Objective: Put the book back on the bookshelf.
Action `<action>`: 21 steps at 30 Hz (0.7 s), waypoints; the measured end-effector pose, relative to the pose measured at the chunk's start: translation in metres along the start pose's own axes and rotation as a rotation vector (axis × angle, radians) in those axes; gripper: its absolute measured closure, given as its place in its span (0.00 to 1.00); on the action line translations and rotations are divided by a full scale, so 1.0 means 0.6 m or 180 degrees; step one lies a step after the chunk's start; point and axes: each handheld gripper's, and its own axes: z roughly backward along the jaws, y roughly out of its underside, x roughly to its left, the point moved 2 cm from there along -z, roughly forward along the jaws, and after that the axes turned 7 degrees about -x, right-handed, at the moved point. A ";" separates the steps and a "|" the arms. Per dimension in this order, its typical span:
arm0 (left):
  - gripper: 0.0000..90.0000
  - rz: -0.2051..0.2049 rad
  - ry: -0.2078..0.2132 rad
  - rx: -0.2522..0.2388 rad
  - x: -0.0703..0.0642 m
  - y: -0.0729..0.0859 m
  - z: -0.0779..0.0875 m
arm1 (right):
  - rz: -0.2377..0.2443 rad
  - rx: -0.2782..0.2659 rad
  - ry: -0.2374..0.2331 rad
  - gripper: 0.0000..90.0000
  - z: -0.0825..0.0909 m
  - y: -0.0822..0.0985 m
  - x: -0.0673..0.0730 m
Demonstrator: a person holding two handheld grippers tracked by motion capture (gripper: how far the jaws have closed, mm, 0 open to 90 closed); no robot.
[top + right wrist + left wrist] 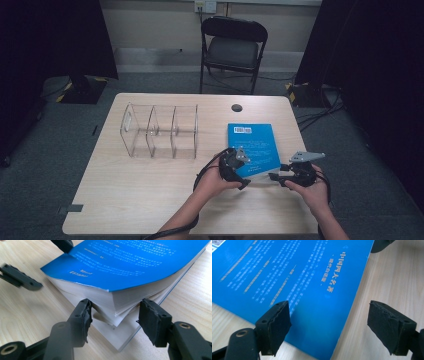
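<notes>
**Blue book lifted at one corner, before it goes to the clear rack**

High view: the blue book [253, 145] lies flat on the right half of the bench [140, 200], back cover up, with the barcode at the far edge. To its left, well apart, stands a clear acrylic file rack [159, 131] with three compartments, all empty. The left tool [239, 172] is at the near left corner of the book and the right tool [280, 176] is at the near right corner. I judge that both hands come to the near edge because a flat book gives no grip from above; first one edge must be raised.

Left gripper view: the two black pads stand wide apart above the cover, one over the blue surface [312, 290], the other over the bare wood. They press on nothing, so this tool is free, probably ready to steady the book.

Right gripper view: the pads [83, 315] sit on both sides of the book's corner [112, 307], where the upper pages and cover are fanned upward while the bottom cover stays on the bench. The jaws stand partly apart; the left pad seems to touch the page edge, but whether the right pad presses I cannot tell.
</notes>
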 end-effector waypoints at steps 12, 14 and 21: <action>0.17 -0.0055 -0.0054 -0.0069 -0.002 -0.015 -0.032 | -0.0028 0.0010 -0.0012 0.49 0.002 -0.008 0.000; 0.17 -0.0085 -0.0065 -0.0074 -0.002 -0.016 -0.035 | -0.0018 0.0006 0.0003 0.49 0.002 -0.009 0.001; 0.17 -0.0107 -0.0136 -0.0091 -0.004 -0.020 -0.045 | -0.0051 0.0024 -0.0004 0.49 0.002 -0.010 0.001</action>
